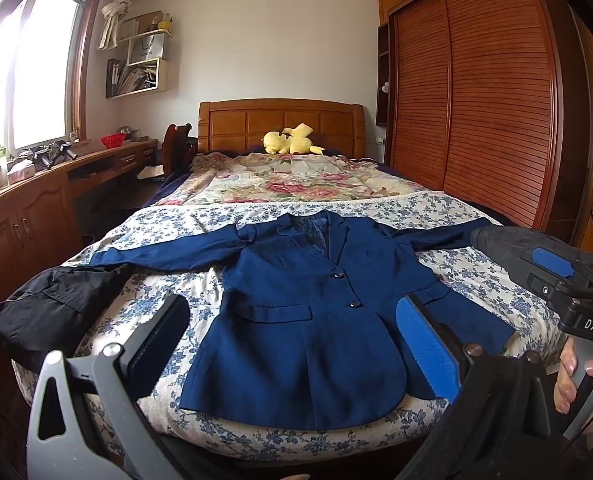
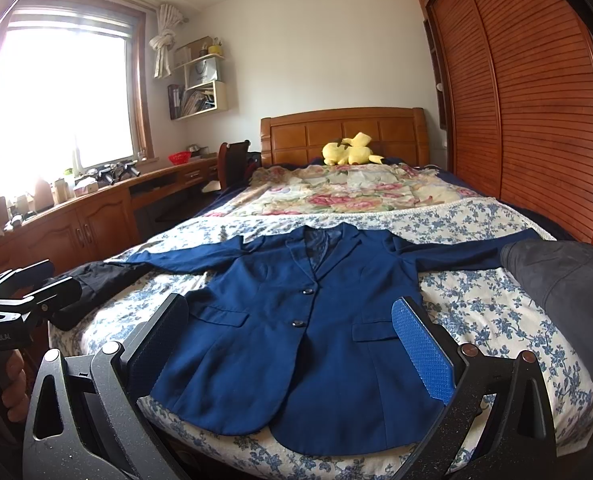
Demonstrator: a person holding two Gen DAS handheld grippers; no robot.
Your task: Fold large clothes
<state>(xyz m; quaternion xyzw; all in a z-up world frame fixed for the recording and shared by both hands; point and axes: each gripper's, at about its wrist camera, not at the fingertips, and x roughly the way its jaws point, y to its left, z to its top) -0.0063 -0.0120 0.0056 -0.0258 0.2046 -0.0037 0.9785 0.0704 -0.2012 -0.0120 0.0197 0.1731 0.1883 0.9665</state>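
1. Left wrist: the left tool (image 1: 292,344) hovers with jaws spread and empty over the blazer (image 1: 316,320), which lies face-up, buttoned, sleeves out on the bed (image 1: 476,276), probably laid flat for folding.
2. Right wrist: the right tool (image 2: 292,344) likewise gapes empty above the hem.

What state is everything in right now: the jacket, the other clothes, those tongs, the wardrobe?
Blue jacket: spread flat face up, buttoned, sleeves out to both sides.
Black garment: crumpled at the bed's left edge.
Grey garment: bunched at the bed's right side.
Left tongs: open, holding nothing.
Right tongs: open, holding nothing.
Wardrobe doors: shut.
Curtain: tied up in a knot.
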